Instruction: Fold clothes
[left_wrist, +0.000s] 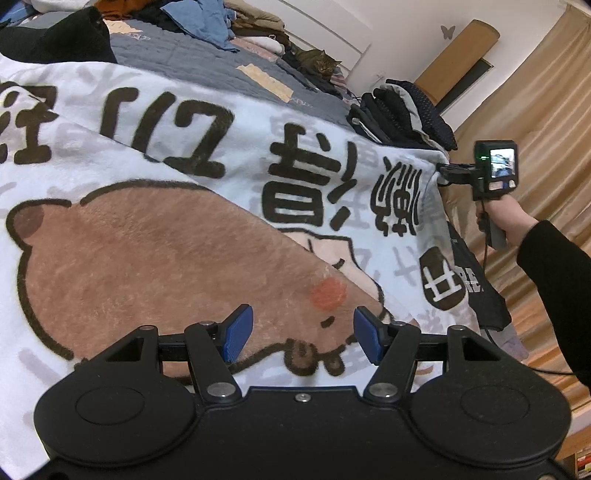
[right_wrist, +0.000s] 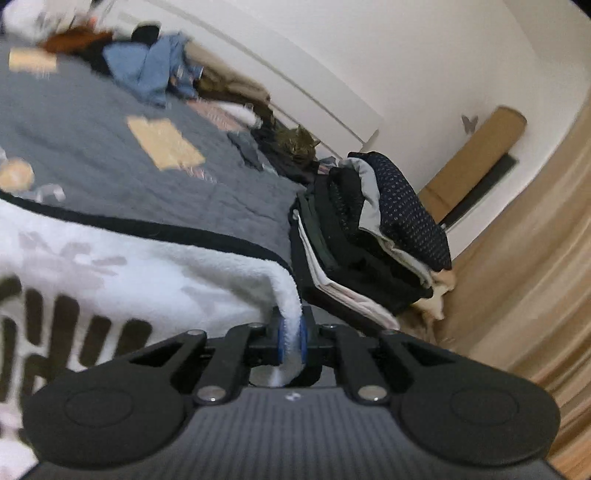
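Left wrist view looks across a white fleece blanket (left_wrist: 155, 177) printed with large black characters and a brown cartoon animal, spread over a bed with a grey quilt (left_wrist: 192, 55). The left tongs (left_wrist: 303, 336) stand moderately wide, blue pads (left_wrist: 238, 332) apart with nothing between them, hovering just above the near part of the blanket over the brown print. At the far right, the right tongs (left_wrist: 443, 171) meet the blanket's corner, which is lifted off the bed; a hand (left_wrist: 498, 218) in a black sleeve (left_wrist: 554, 288) grips their handle.

From the right wrist view, the right tongs (right_wrist: 291, 341) are pinched narrow on the blanket's (right_wrist: 147, 273) white corner, the fleece squeezed between the blue pads (right_wrist: 282, 341) and running away to the left, its black-trimmed edge lying across the quilt (right_wrist: 110, 147).

Just beyond that corner, at the bed's right edge, sits a stack of folded dark clothes (right_wrist: 369, 229), topped by a navy dotted piece. At the far side lies a heap of unfolded garments (right_wrist: 155, 70), blue and brown among them, with a tabby cat (right_wrist: 301, 146) near them. Beige curtains (left_wrist: 535, 92) hang at the right.
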